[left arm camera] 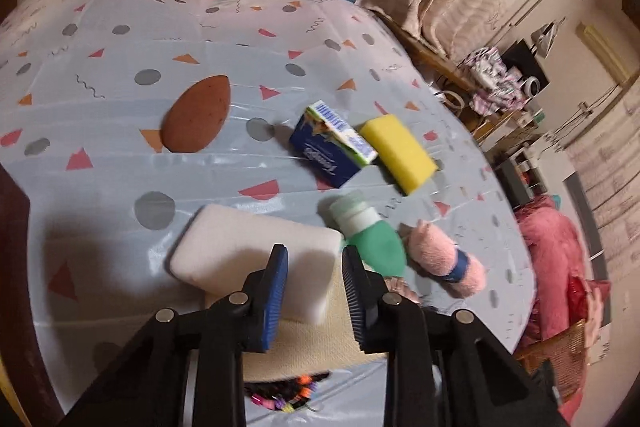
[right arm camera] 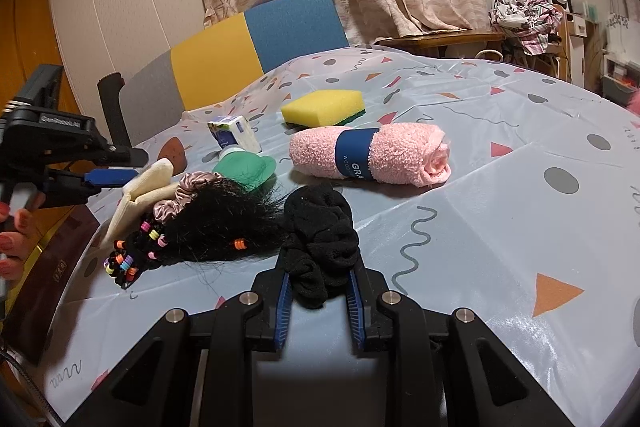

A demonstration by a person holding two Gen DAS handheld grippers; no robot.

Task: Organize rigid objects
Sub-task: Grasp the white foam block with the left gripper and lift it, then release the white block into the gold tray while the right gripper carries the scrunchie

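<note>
Crowding the right gripper, jaws pinching a black scrunchie: wig, towel.

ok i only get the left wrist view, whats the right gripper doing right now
Observer: The right gripper is shut on a black scrunchie.
Operator: anything lying next to that
Observer: Yes, a black hairpiece with coloured beads on its braids lies right beside the scrunchie, on its left in the right wrist view.
Operator: and the yellow sponge, is it plain yellow
Observer: No. The yellow sponge has a dark green scouring layer on its underside, which shows along its bottom edge from this side.
</note>
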